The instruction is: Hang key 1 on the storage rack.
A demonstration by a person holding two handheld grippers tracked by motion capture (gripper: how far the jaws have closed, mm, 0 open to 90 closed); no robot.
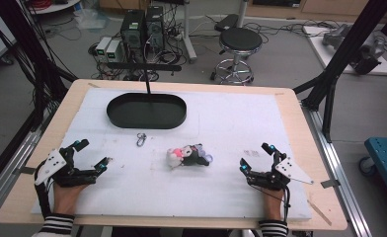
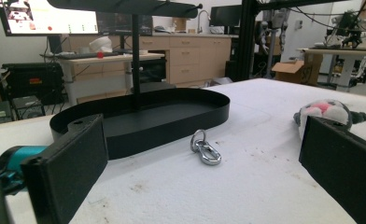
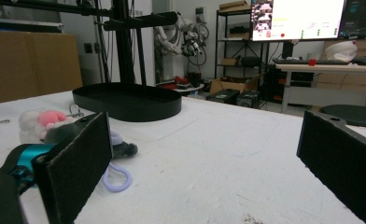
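A small plush toy [image 1: 186, 156] in white, pink and dark grey, with a pale purple loop [image 3: 115, 178], lies mid-table on the white mat [image 1: 221, 128]. A metal clasp [image 1: 141, 139] rests between it and the black oval tray [image 1: 146, 111], which carries an upright post with a crossbar. My left gripper [image 1: 93, 154] rests at the near left, open, with nothing between its jaws; the clasp [image 2: 205, 148] lies ahead of it. My right gripper [image 1: 255, 157] rests at the near right, open and holding nothing, with the plush [image 3: 45, 123] off to its left.
The wooden table [image 1: 292, 106] ends just past the mat on every side. Beyond the far edge stand a black stool [image 1: 239, 47], computer towers [image 1: 142, 29] and cables on the floor. Black frame posts [image 1: 342, 54] rise at both sides.
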